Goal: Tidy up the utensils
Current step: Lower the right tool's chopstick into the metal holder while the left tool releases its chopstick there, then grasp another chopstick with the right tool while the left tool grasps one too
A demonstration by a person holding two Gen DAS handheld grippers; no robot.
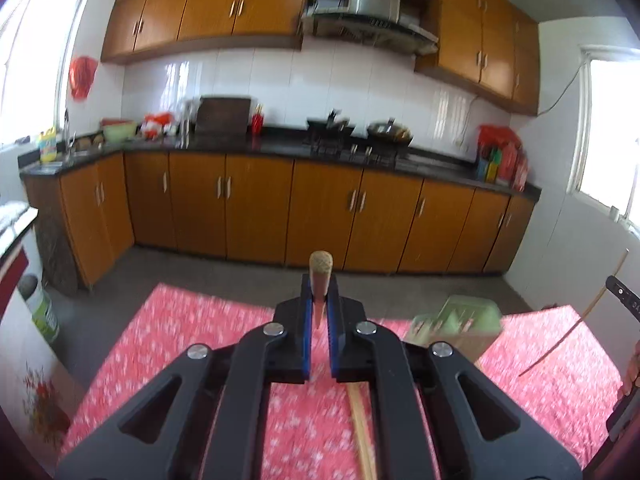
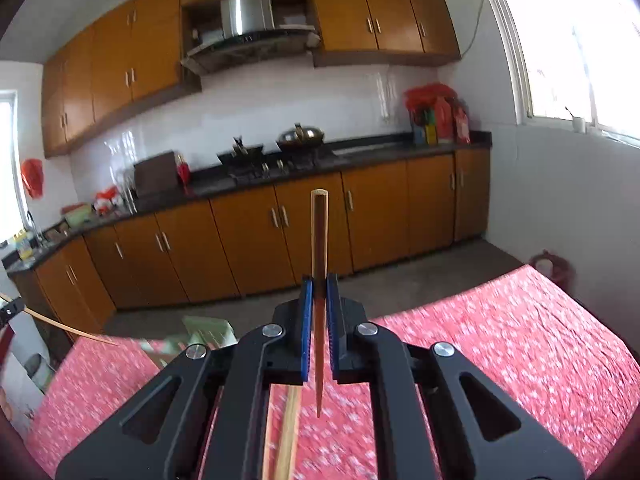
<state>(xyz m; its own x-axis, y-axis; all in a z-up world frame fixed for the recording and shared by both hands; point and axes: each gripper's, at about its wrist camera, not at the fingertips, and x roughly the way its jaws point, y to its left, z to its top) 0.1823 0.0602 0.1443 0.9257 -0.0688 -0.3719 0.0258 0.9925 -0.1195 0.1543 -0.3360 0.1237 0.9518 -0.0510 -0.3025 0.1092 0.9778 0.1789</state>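
My left gripper [image 1: 319,289] is shut on a wooden chopstick [image 1: 320,270], whose thick end points straight ahead above the red flowered tablecloth [image 1: 180,340]. My right gripper [image 2: 319,285] is shut on another wooden chopstick [image 2: 319,236], held upright with its thick end up and its thin tip hanging below the jaws. A green utensil holder [image 1: 460,326] stands on the table right of my left gripper; it also shows in the right wrist view [image 2: 206,334], left of my right gripper. More chopsticks [image 1: 362,432] lie on the cloth under the grippers.
The other gripper's chopstick [image 1: 576,324] crosses the right edge of the left view and the left edge of the right view [image 2: 64,324]. Beyond the table's far edge are grey floor [image 1: 240,272] and orange kitchen cabinets [image 1: 320,212]. A white-green bottle [image 1: 42,308] stands at the left.
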